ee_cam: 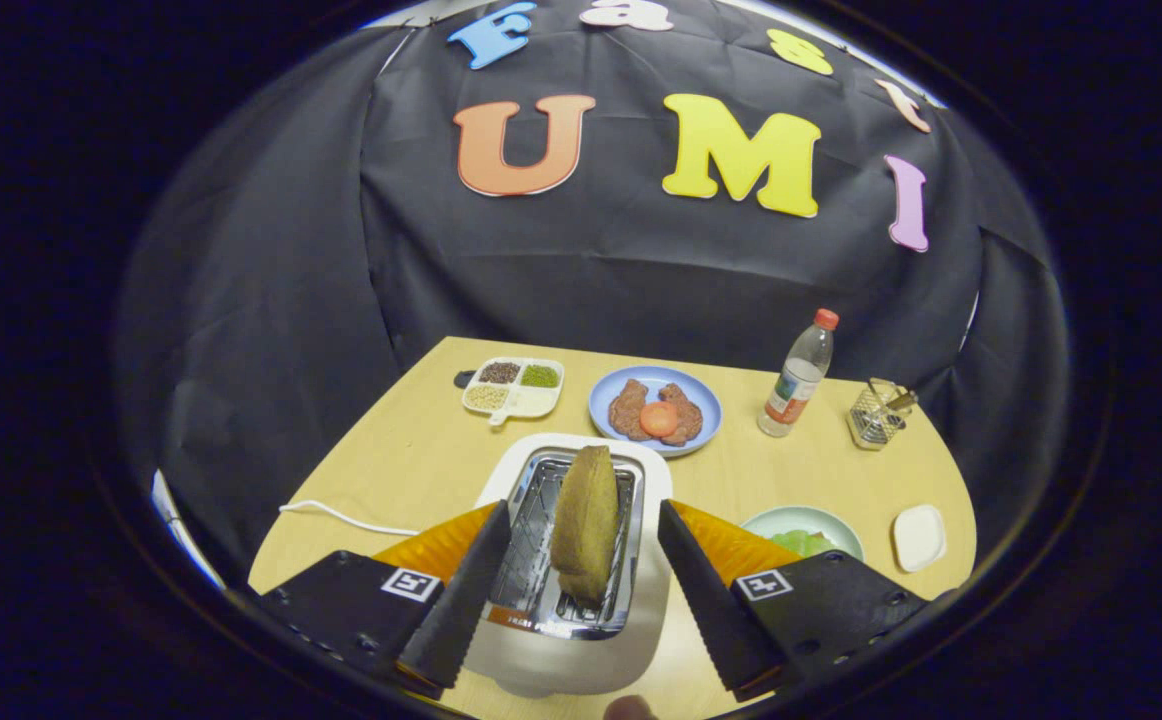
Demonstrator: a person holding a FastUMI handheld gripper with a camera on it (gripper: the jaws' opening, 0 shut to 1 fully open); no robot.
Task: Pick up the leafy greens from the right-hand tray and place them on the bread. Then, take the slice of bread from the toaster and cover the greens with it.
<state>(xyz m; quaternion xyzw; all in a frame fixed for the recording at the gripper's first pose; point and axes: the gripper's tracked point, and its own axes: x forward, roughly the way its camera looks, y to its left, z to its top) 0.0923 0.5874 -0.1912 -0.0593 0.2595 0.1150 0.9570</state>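
Observation:
A brown slice of bread (585,520) stands upright in the slot of the white toaster (653,590), sticking well above its top. My gripper (583,512) is open, and its two black fingers (471,580) flank the toaster, one on each side of the slice without touching it. Leafy greens (803,543) lie in a pale green dish (791,517) just right of the right finger, partly hidden by it.
Beyond the toaster a blue plate (606,395) holds two brown pieces and a red slice. A divided tray of beans (513,387) sits left of it, with a bottle (798,375) and wire basket (879,412) to the right. A small white dish (919,537) and the toaster's white cable (341,517) lie nearby.

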